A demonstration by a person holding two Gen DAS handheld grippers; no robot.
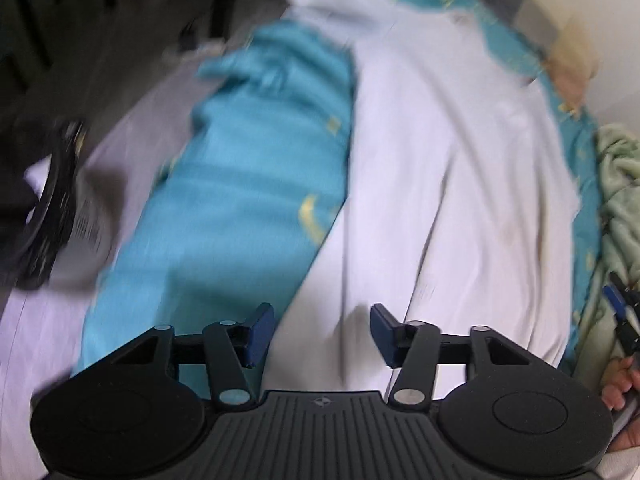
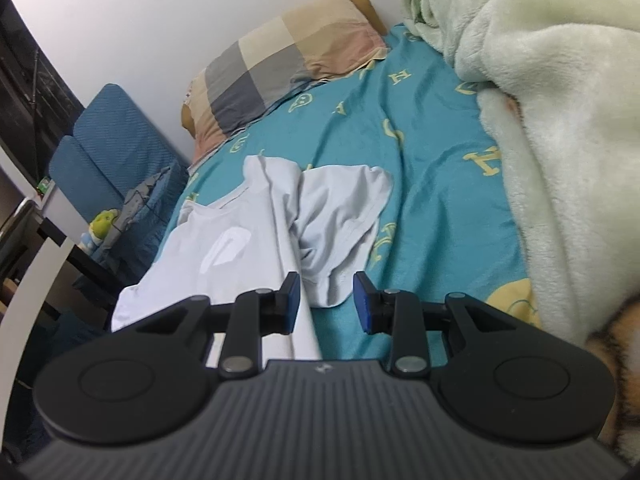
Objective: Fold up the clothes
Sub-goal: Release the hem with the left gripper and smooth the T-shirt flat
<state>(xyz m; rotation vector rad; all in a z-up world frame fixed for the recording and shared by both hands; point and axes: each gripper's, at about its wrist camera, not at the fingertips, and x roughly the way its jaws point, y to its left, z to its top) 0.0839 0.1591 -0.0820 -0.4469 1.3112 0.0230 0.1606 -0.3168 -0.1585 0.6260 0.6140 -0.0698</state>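
Observation:
A white T-shirt (image 2: pixel 240 236) lies partly folded on the teal bed sheet (image 2: pixel 432 184), with one sleeve (image 2: pixel 340 208) spread to the right. A long fold ridge of the shirt runs down to my right gripper (image 2: pixel 326 304) and passes just inside its left pad. The jaws stand apart and teal sheet shows in the gap. In the blurred left wrist view the T-shirt (image 1: pixel 460 184) fills the middle. My left gripper (image 1: pixel 322 334) hangs open over the shirt's left edge, nothing between its pads.
A checked pillow (image 2: pixel 288 72) lies at the head of the bed against the white wall. A thick pale green blanket (image 2: pixel 560 120) is heaped along the right side. A blue chair (image 2: pixel 116 152) stands by the bed's left edge. A person's hand (image 1: pixel 622 384) shows at the right.

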